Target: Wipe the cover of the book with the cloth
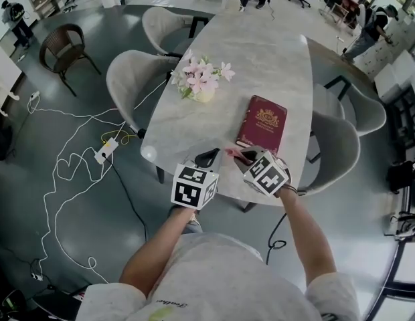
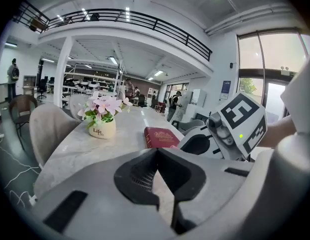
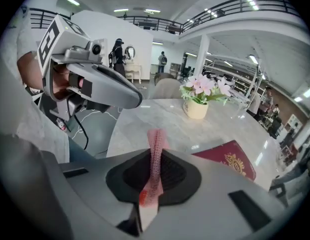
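We held the right gripper [image 1: 244, 157] pinching the pink cloth [image 1: 231, 152] and the left gripper [image 1: 209, 158] closed empty at the table's [image 1: 261, 52] near edge, with bare marble left of the closed maroon, gold-crested book [image 1: 262, 122].

Your book [image 1: 262, 122] lay on the table [image 1: 274, 52], just beyond the cloth [image 1: 231, 152] in your right gripper [image 1: 242, 158]. The flowerpot [image 1: 205, 93] stood left of it, farther back.
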A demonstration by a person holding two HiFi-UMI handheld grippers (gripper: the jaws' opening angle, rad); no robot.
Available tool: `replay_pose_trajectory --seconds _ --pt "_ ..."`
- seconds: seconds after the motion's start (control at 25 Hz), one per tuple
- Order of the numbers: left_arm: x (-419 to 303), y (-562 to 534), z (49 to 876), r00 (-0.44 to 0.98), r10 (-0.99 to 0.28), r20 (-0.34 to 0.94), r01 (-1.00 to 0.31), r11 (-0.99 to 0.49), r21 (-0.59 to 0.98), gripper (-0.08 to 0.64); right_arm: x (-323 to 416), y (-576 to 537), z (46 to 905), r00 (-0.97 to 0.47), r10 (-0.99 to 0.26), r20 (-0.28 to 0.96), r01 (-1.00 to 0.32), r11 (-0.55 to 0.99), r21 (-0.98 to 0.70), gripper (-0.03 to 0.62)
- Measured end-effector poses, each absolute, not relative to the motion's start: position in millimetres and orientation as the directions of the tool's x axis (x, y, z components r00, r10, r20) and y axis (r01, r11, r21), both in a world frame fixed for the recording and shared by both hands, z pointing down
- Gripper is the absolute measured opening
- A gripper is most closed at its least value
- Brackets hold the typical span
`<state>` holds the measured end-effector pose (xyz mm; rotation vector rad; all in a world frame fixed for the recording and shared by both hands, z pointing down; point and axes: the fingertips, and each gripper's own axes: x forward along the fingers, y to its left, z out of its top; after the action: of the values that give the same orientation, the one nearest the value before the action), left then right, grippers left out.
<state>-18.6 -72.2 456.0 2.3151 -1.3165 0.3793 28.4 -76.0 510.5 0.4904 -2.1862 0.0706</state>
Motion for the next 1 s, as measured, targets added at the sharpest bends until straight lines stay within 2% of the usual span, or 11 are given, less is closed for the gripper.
replay_pose_trajectory --seconds 0.48,1.0 --pt "38.0 -54.9 423.8 0.52 -0.748 0.413 -0.851 -0.496 0.173 0.008 84.6 -60.5 444.8 -0.618 -0.541 0.57 -0.599 0.794 0.104 0.018" --pt "92.4 -28.4 382.0 0.564 -0.744 0.358 -0.819 -0.559 0.129 0.008 144.2 -30.9 365.5 -0.591 -0.729 0.346 -0.763 0.644 0.053 0.018"
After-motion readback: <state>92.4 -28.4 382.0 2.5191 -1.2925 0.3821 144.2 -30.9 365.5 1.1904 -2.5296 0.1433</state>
